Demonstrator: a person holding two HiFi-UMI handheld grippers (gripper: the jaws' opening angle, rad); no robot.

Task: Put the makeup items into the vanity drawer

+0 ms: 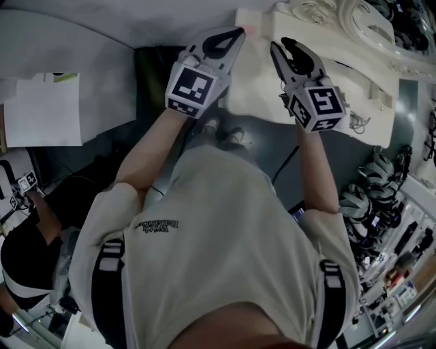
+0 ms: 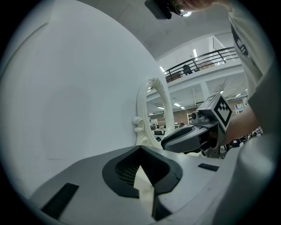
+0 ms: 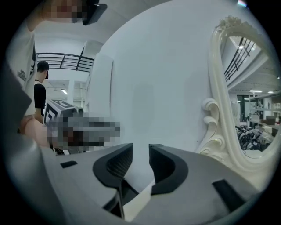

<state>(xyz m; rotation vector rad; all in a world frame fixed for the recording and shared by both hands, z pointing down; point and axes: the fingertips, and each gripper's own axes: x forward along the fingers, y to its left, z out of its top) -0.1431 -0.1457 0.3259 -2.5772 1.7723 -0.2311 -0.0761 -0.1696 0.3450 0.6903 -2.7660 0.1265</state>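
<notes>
The cream vanity table (image 1: 354,88) stands in front of me, with its carved oval mirror (image 1: 340,20) at the back right. My left gripper (image 1: 235,35) hovers over the table's left end; in the left gripper view (image 2: 140,151) its jaw tips meet, shut and holding nothing. Beside it my right gripper (image 1: 281,45) is held over the tabletop, and in the right gripper view (image 3: 140,151) its jaws stand apart, open, with nothing between them. I cannot make out a drawer or any makeup item. The mirror frame (image 3: 228,88) rises to the right of the right gripper.
A plain white wall (image 2: 79,88) backs the vanity. A white panel (image 1: 41,109) lies on the floor at left, and a seated person (image 1: 27,252) is at the lower left. Racks of helmets and gear (image 1: 381,191) line the right side.
</notes>
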